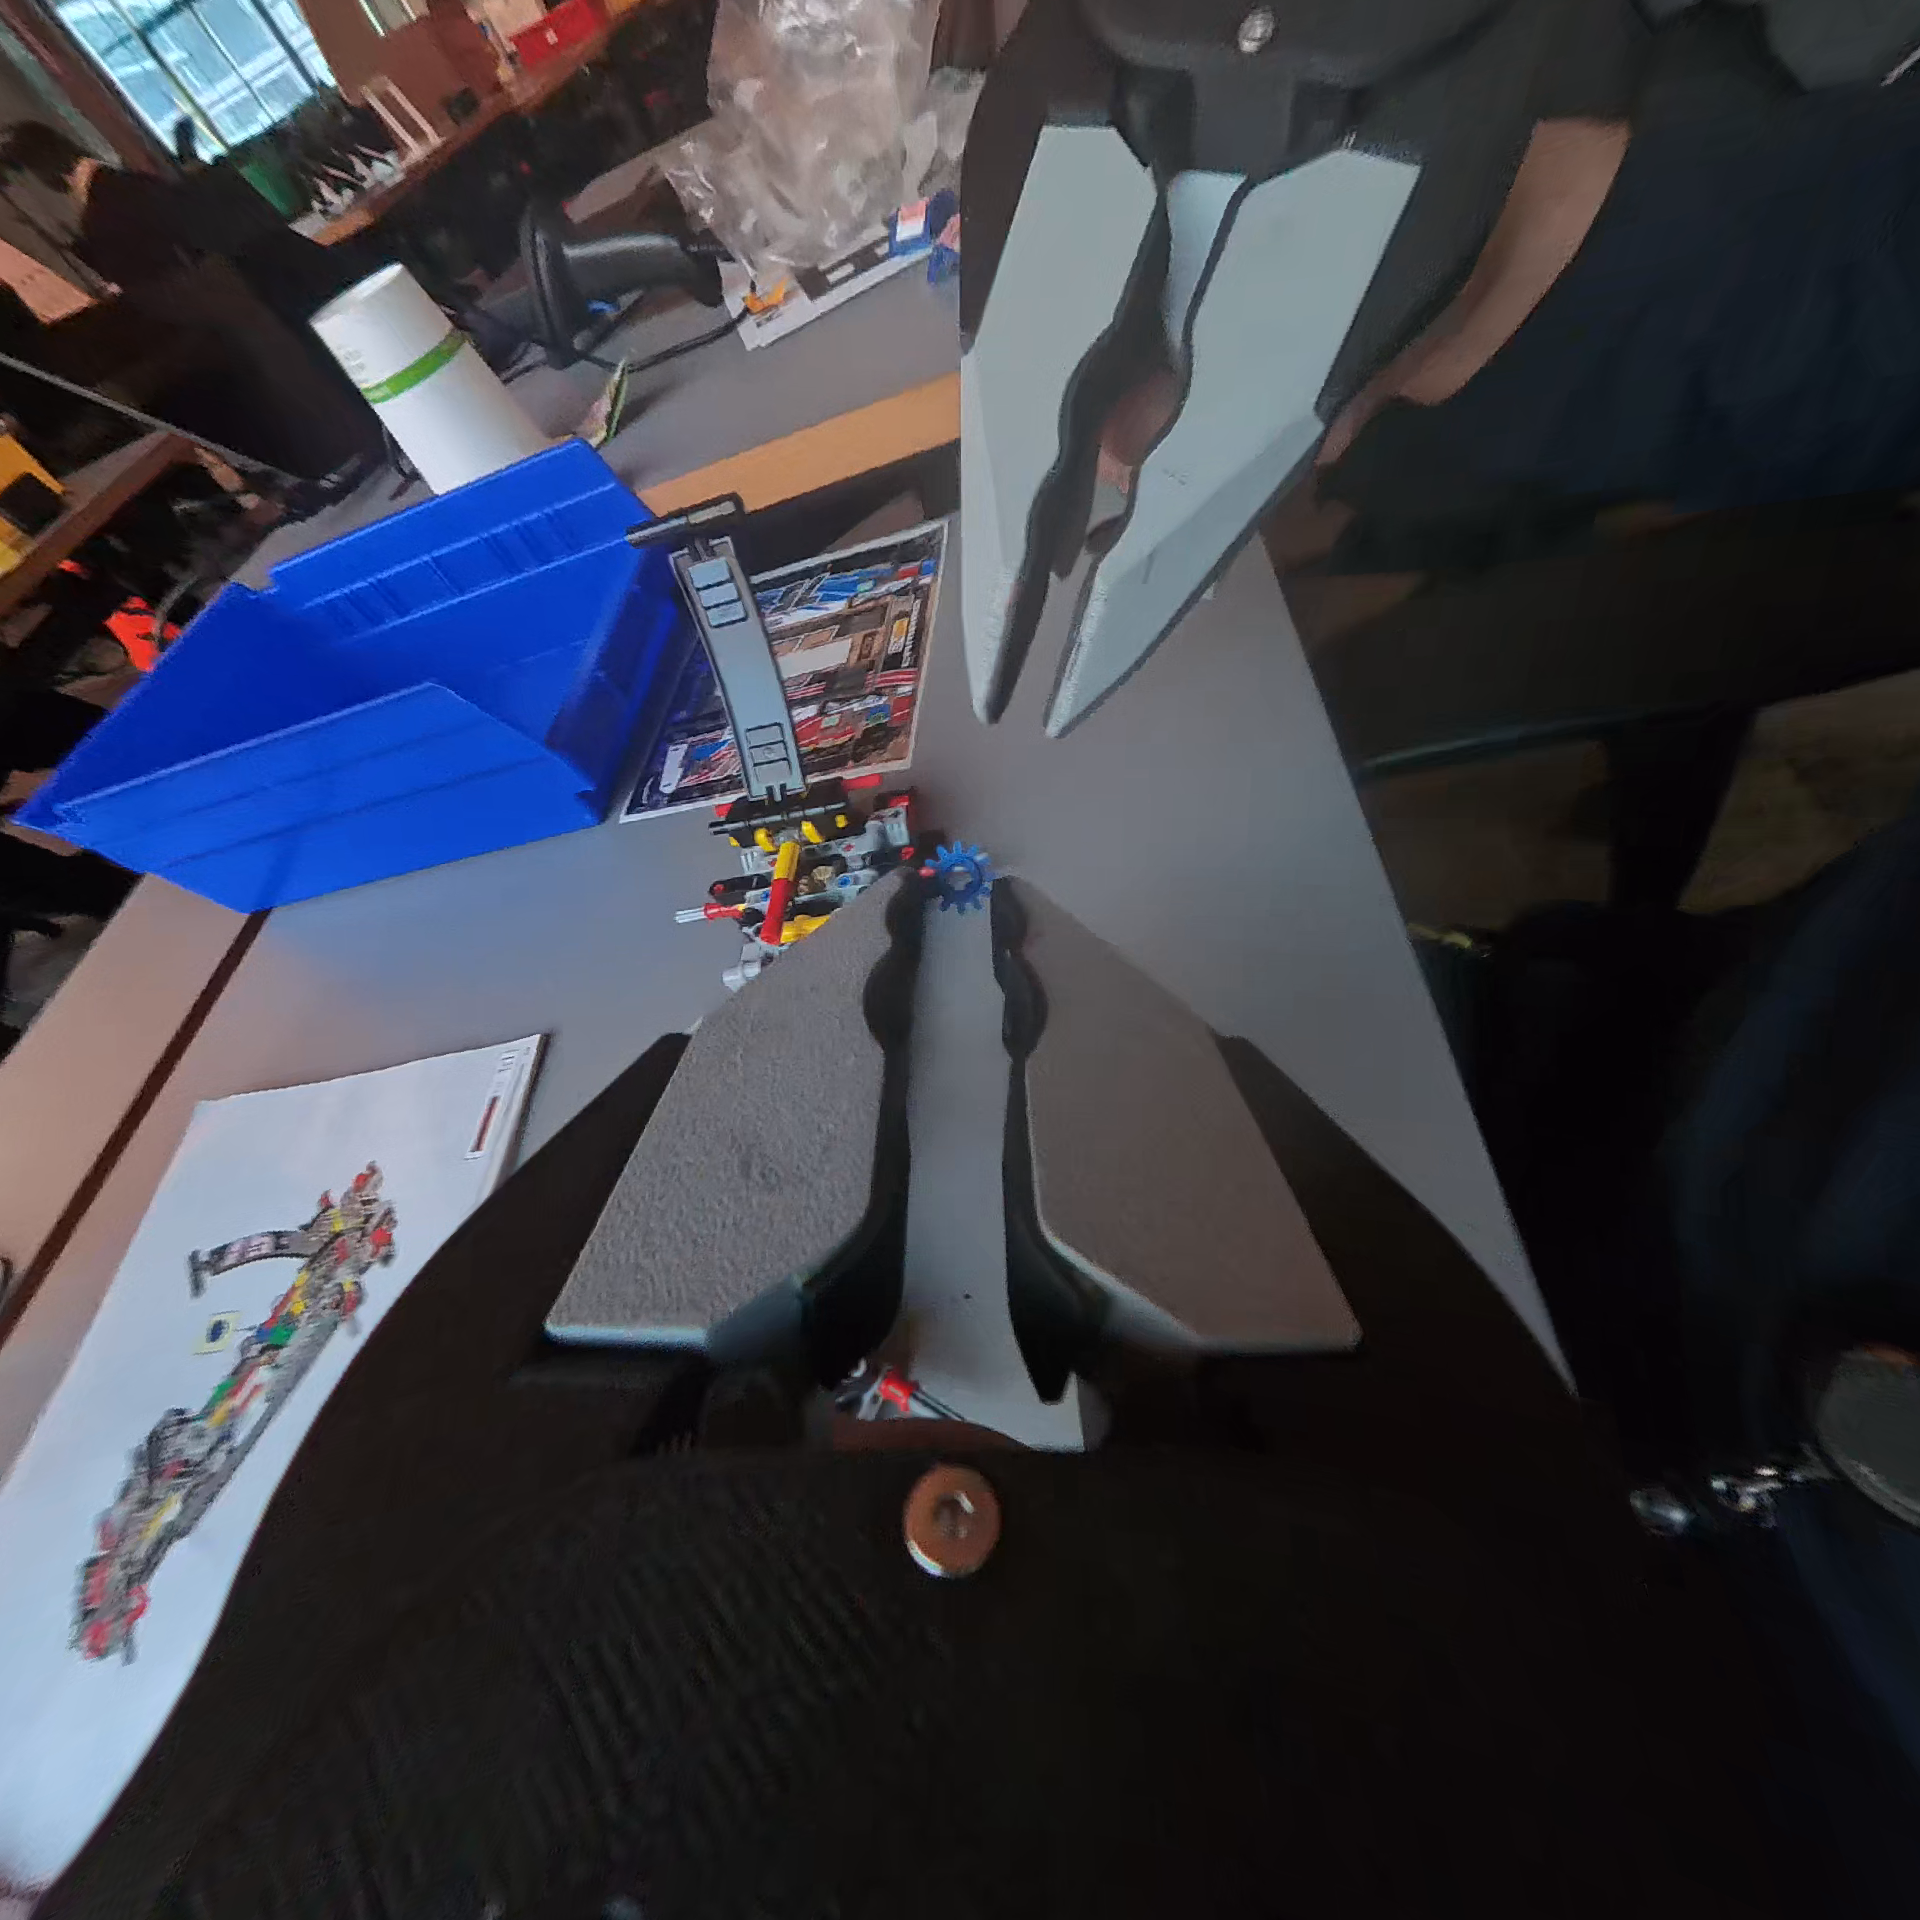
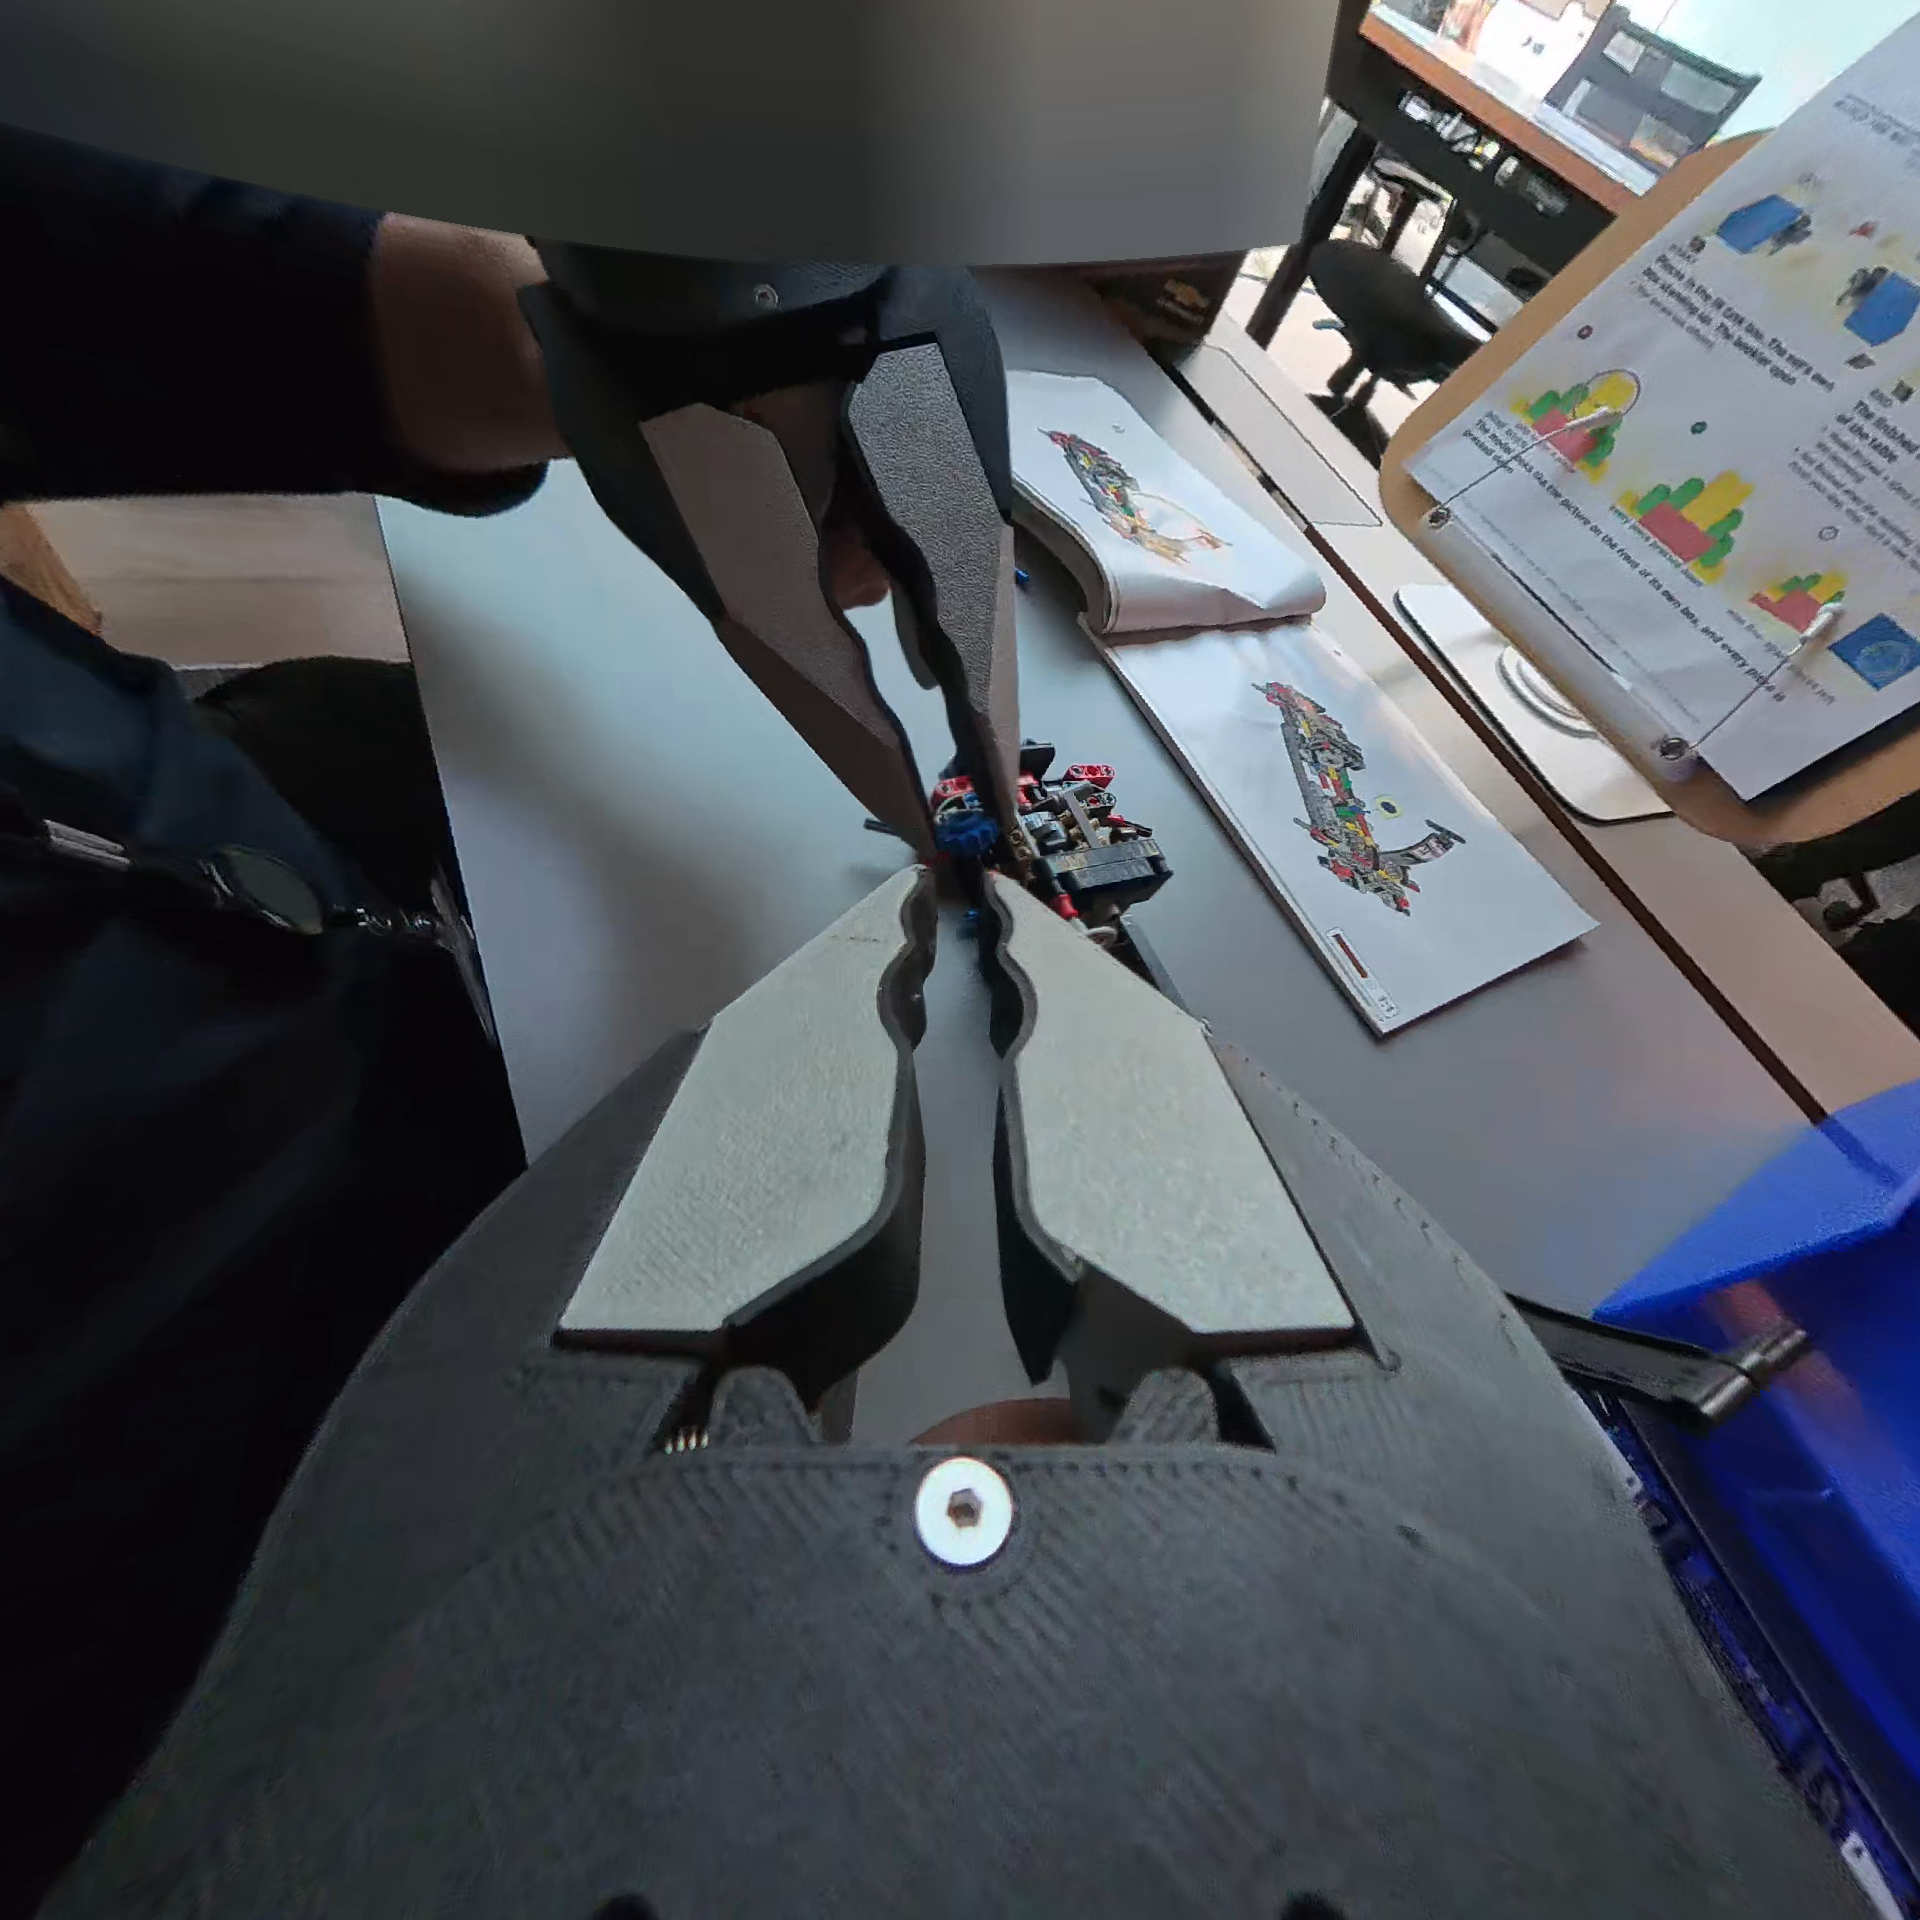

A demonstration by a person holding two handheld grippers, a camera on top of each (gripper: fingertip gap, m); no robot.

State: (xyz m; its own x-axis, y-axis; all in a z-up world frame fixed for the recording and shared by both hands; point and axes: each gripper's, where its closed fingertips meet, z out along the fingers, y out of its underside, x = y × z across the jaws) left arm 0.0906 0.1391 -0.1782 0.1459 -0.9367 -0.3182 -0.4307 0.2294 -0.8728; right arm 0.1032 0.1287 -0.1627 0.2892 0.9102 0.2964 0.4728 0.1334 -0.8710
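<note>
Blue bin (image 1: 343, 707) fills the left wrist view's middle left; right of it, at centre, stands the brick model (image 1: 800, 862). A blue gear (image 1: 956, 875) sits at the model's right edge, pinched between the left claw's (image 1: 954, 883) tips. Upper right, the right claw (image 1: 1023, 717) hangs slightly parted above the bench (image 1: 1195, 831), gripping nothing.

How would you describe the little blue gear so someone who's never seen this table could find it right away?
Start at the big blue bin on the grey table. Just in front of it sits a small brick-built mechanism in black, yellow and red with a tall grey arm. The blue gear is at that mechanism's right edge, pinched at the tips of the left gripper; it is the only toothed, bright blue wheel there.
</note>
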